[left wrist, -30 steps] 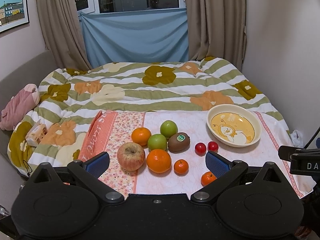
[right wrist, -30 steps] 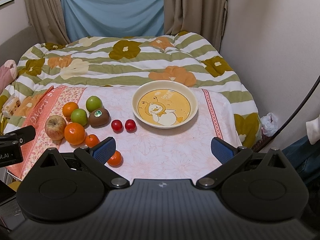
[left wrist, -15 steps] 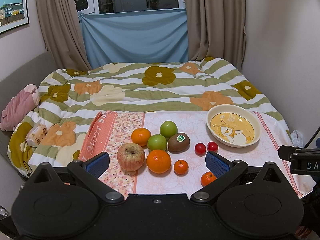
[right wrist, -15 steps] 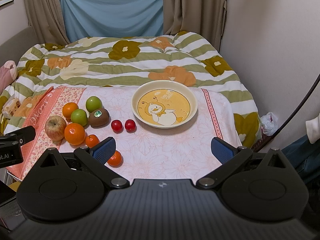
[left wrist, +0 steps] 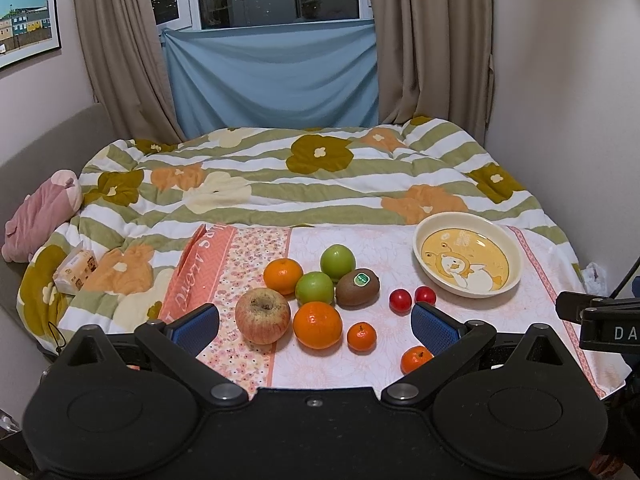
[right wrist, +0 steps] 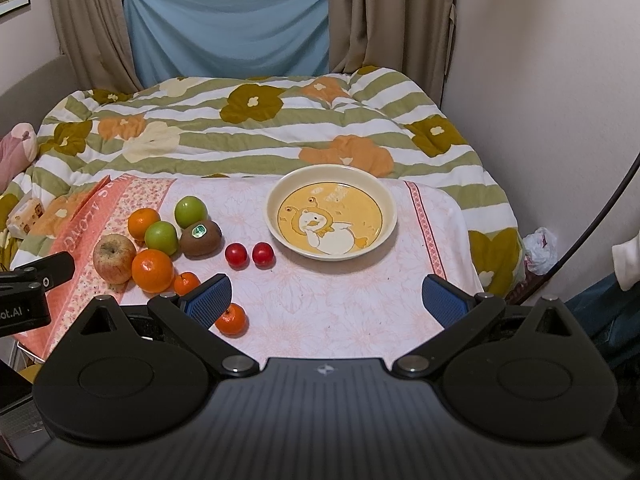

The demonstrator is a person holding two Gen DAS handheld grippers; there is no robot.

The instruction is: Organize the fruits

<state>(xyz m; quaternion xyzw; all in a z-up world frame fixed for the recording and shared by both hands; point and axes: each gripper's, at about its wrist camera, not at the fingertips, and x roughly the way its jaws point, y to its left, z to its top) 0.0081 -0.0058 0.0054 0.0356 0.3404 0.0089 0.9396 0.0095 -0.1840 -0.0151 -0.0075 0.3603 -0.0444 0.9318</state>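
Note:
Fruit lies loose on a pink floral cloth [left wrist: 360, 240]: an apple [left wrist: 262, 315], two oranges [left wrist: 317, 325] [left wrist: 283, 275], two green apples [left wrist: 315, 289] [left wrist: 337, 261], a kiwi [left wrist: 357, 286], two small red fruits [left wrist: 400, 300] [left wrist: 425, 295] and two mandarins [left wrist: 361, 336] [left wrist: 416, 359]. A cream bowl [left wrist: 430, 262] with a duck picture stands empty at the right. My left gripper [left wrist: 314, 326] hovers open in front of the fruit. My right gripper [right wrist: 326, 294] is open too, in front of the bowl [right wrist: 280, 232], with one mandarin [right wrist: 231, 319] by its left finger.
The cloth lies on a bed with a striped flowered quilt [left wrist: 280, 176]. A wall [left wrist: 560, 100] runs close along the right side. A pink pillow [left wrist: 40, 216] and a small packet [left wrist: 74, 268] sit at the left edge. A white bag [right wrist: 540, 246] lies beside the bed.

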